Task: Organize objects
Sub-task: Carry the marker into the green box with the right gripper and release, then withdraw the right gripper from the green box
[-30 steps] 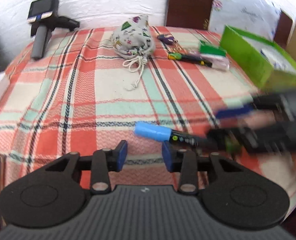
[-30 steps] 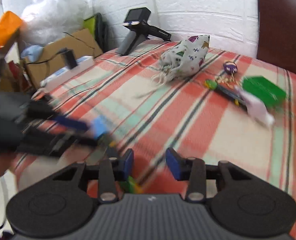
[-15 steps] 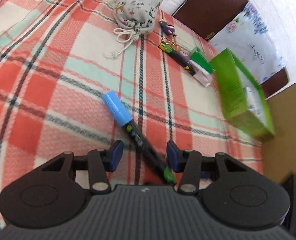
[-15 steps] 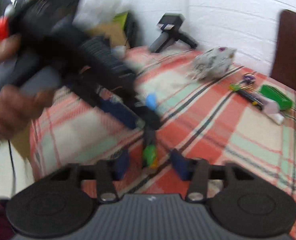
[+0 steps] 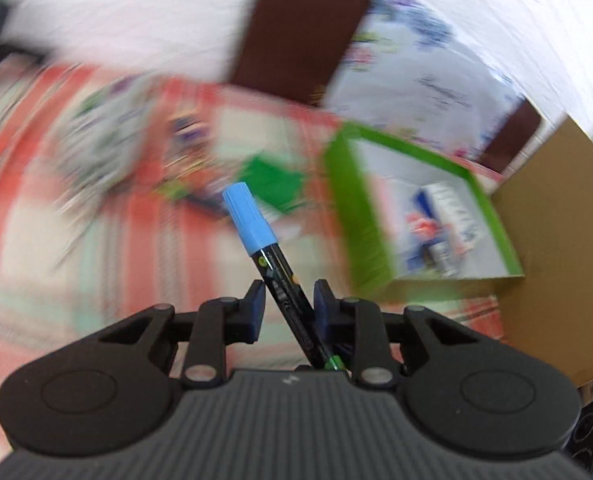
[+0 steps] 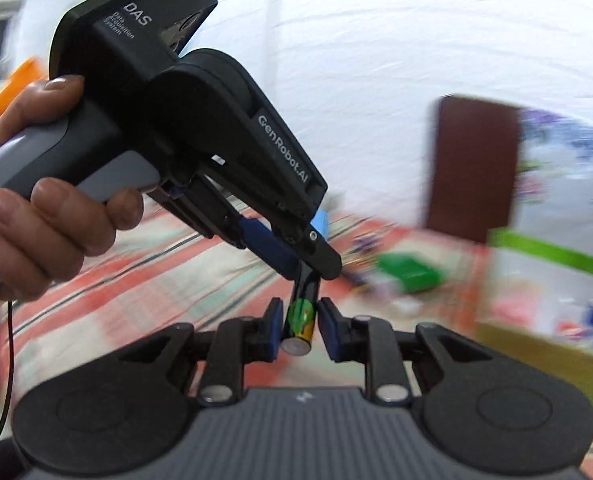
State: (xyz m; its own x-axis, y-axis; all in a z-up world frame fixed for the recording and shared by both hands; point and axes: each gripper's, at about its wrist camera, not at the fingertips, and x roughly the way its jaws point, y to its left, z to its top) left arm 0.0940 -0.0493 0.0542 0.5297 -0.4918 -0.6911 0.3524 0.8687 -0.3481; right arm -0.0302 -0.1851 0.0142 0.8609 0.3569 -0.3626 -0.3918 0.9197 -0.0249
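Note:
A black marker with a light-blue cap [image 5: 256, 236] is lifted off the plaid blanket. My left gripper [image 5: 285, 310] holds the marker's barrel between its blue pads, cap pointing away and up. In the right wrist view the left gripper [image 6: 296, 256] grips the marker from above. The marker's green tail end [image 6: 300, 320] sits between the pads of my right gripper [image 6: 299, 326], which is closed on it. The green box [image 5: 376, 216] with packets inside lies ahead to the right.
The background is motion-blurred. A patterned drawstring pouch [image 5: 96, 148], a green flat item [image 5: 272, 184] and small stationery lie on the plaid blanket [image 5: 156, 240]. A cardboard box [image 5: 560, 248] stands at right. A dark headboard [image 5: 300, 36] and white wall are behind.
The marker lay on the blanket; the left gripper closed on it and lifted it. The right gripper closed on its green tail end. Both views swung toward the green box.

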